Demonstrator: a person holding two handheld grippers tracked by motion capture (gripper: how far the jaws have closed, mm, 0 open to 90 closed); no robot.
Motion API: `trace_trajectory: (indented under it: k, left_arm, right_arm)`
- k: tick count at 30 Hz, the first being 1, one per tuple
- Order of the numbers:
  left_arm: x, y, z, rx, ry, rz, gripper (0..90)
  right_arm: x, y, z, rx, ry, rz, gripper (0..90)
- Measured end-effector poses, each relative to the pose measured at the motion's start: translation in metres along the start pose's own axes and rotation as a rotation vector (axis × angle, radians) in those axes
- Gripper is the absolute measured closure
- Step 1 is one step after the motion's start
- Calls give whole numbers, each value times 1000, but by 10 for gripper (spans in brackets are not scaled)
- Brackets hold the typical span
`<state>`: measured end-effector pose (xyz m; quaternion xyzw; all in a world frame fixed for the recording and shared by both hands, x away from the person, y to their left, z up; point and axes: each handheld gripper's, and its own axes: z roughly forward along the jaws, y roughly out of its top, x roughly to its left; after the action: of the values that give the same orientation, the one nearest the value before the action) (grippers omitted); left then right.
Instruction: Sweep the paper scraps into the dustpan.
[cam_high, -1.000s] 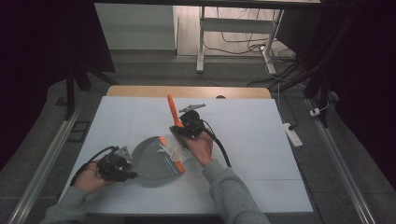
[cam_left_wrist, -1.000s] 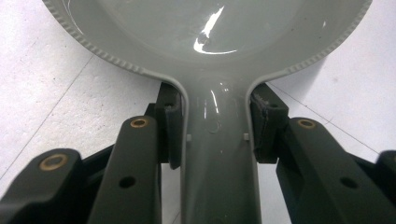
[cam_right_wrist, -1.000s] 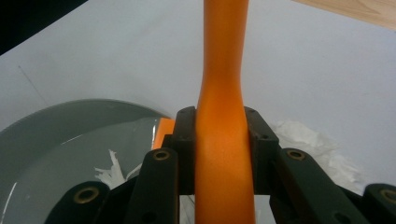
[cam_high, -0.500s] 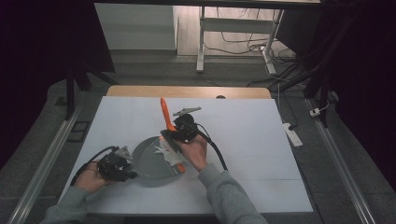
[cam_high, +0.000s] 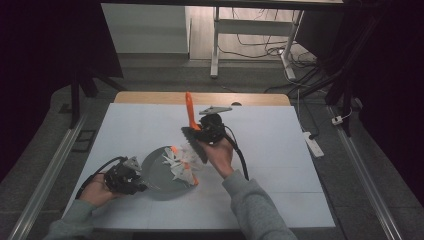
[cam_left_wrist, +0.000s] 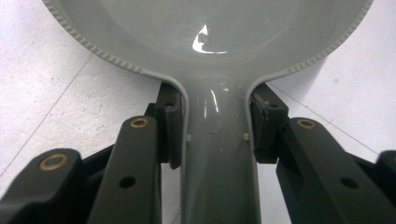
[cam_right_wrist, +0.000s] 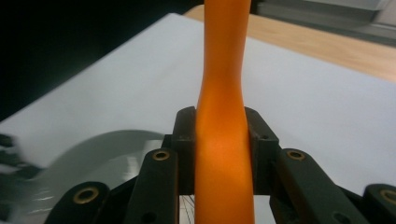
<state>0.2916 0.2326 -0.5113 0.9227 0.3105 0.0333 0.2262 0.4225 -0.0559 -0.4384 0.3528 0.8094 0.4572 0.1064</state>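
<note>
- The grey dustpan (cam_high: 160, 172) lies flat on the white surface (cam_high: 300, 165), near the person's edge and left of centre; the left gripper (cam_high: 131, 181) has its fingers (cam_left_wrist: 170, 128) clamped on either side of the pan's narrow handle neck.
- The pan looks like glossy moulded plastic: light, stiff and probably slick, so the neck, where the sides run parallel, seems the best place to hold it.
- The right gripper (cam_high: 204, 131) has its fingers (cam_right_wrist: 184, 140) closed on the brush (cam_high: 191, 125) at its orange handle, bristle head tilted down over the white paper scraps (cam_high: 181, 162) at the pan's mouth.
- The scraps look very light and likely to scatter under a quick stroke.
- Bare surface lies open to the right and beyond; the near and left edges are closer to the pan.
</note>
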Motion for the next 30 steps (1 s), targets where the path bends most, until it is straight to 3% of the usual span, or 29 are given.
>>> trace_trajectory:
  k: [5, 12, 21, 30]
  left_arm:
    - [0, 0, 0, 0, -1, 0, 618]
    - [0, 0, 0, 0, -1, 1, 618]
    - [0, 0, 0, 0, -1, 1, 617]
    - [-1, 0, 0, 1, 1, 3, 617]
  right_arm:
    - [-28, -1, -4, 14, -76, 26, 698]
    - [-53, 6, -4, 25, -155, 20, 697]
    - [-79, 15, 18, 75, -190, 16, 697]
    - [-84, 15, 37, 131, -185, -7, 698]
